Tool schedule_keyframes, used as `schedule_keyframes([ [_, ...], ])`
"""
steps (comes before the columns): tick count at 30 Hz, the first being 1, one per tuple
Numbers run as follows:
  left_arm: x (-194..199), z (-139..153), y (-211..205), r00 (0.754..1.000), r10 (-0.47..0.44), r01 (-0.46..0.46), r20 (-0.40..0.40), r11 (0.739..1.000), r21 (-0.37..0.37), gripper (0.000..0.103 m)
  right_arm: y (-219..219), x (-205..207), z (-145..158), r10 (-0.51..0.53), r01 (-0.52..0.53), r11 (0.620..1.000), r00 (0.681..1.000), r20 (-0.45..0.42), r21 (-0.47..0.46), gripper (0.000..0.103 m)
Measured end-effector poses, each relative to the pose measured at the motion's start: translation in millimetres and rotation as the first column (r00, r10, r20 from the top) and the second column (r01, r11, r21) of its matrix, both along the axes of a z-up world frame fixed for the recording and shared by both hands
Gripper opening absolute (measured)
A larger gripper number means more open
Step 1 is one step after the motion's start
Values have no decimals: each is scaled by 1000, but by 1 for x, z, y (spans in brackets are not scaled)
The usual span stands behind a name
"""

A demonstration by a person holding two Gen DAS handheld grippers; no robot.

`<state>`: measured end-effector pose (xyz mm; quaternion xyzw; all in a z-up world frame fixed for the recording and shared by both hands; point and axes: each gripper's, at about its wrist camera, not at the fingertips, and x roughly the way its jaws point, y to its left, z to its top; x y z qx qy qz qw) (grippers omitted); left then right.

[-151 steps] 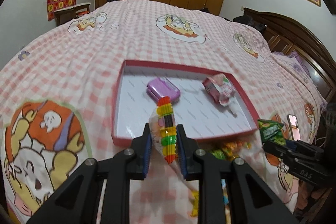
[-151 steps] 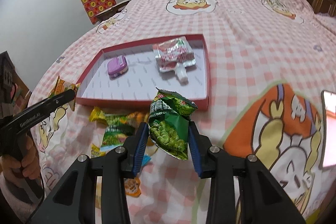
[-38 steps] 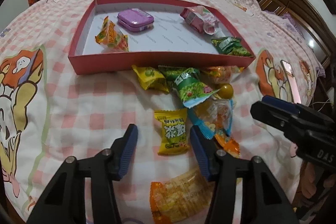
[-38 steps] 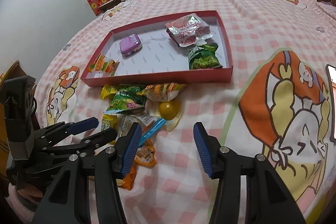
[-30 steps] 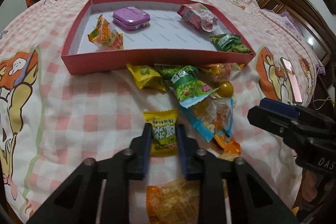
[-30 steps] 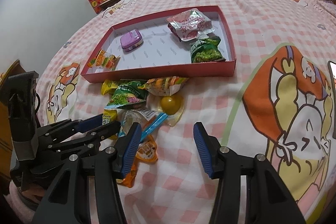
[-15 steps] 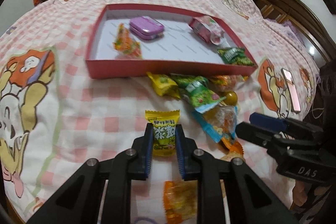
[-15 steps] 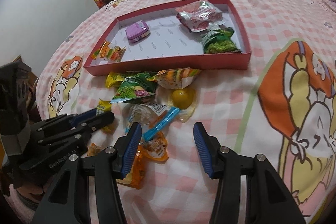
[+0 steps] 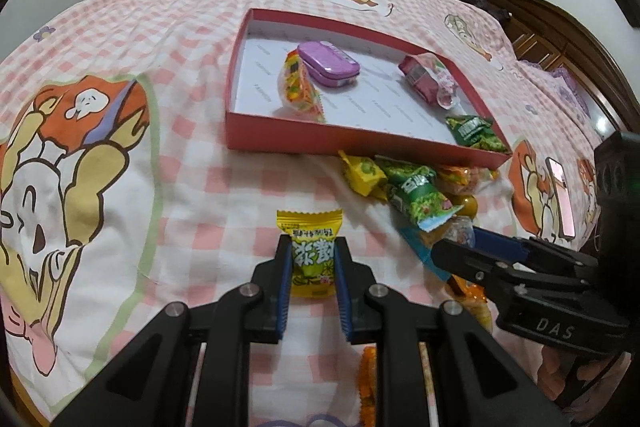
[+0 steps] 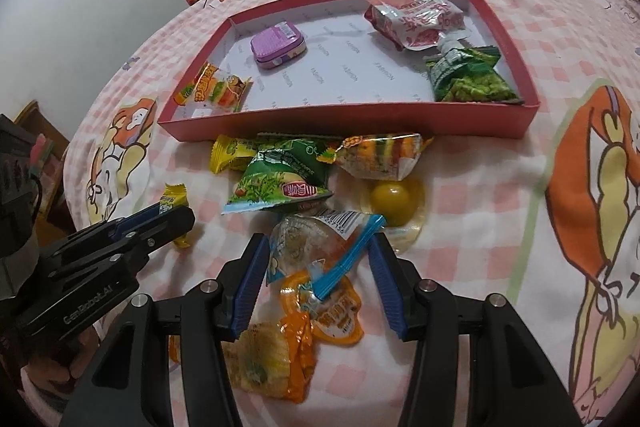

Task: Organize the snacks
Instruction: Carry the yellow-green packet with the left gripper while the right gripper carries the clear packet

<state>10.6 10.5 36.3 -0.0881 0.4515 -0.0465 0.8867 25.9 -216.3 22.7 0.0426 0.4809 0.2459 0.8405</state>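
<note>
While left jaws clamp yellow packet (image 9: 312, 254), right jaws open, "FASHION" box (image 10: 360, 131).

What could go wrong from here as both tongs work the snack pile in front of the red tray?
1. The left tongs pinch only the lower part of the yellow candy packet; it may slip out on the way to the red tray.
2. The right tongs stand open around the clear blue-edged packet, which overlaps the orange packet; closing may grab both.
</note>
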Motion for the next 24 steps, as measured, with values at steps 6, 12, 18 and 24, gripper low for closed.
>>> schedule_keyframes([
  [6, -1, -1, 0, 1000, 1, -1, 0, 1000, -4, 20, 6, 3, -5, 8, -8, 1000, 1000, 5, -4, 55],
  [12, -1, -1, 0, 1000, 1, -1, 2, 1000, -2, 20, 7, 3, -5, 20, -21, 1000, 1000, 17, 10, 50],
  [18, -1, 2, -2, 1000, 1, -1, 10, 1000, 3, 20, 1, -4, 1, 36, -36, 999, 999, 22, 26, 37],
  [24, -2, 11, -3, 1000, -9, 8, 30, 1000, 15, 20, -6, -13, 12, 73, -75, 996, 997, 35, 43, 29],
])
